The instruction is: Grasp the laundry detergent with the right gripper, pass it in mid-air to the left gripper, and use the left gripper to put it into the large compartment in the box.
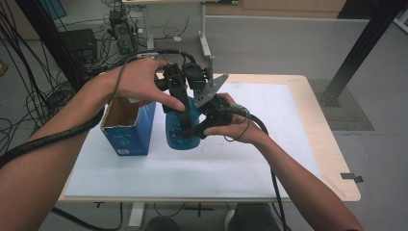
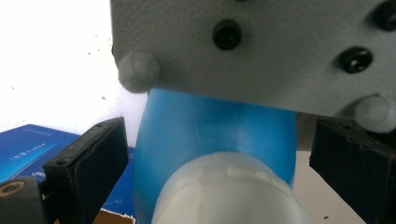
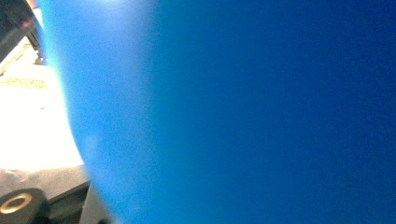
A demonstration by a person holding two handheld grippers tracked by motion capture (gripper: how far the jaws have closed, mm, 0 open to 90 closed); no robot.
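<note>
Wooden table [image 1: 332, 159] — white sheet [image 1: 192, 168] over it, blue bottle [image 1: 179, 130], open blue box [image 1: 129, 130] beside it

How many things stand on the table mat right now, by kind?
Blue bottle: 1
Open blue carton: 1
Total: 2

A bottle [image 1: 180, 126] stands on the surface [image 1: 269, 163], just right of an open box [image 1: 129, 127], with the left hand-held gripper [image 1: 179, 86] above it and the right hand-held gripper [image 1: 204, 126] at its right side.
</note>
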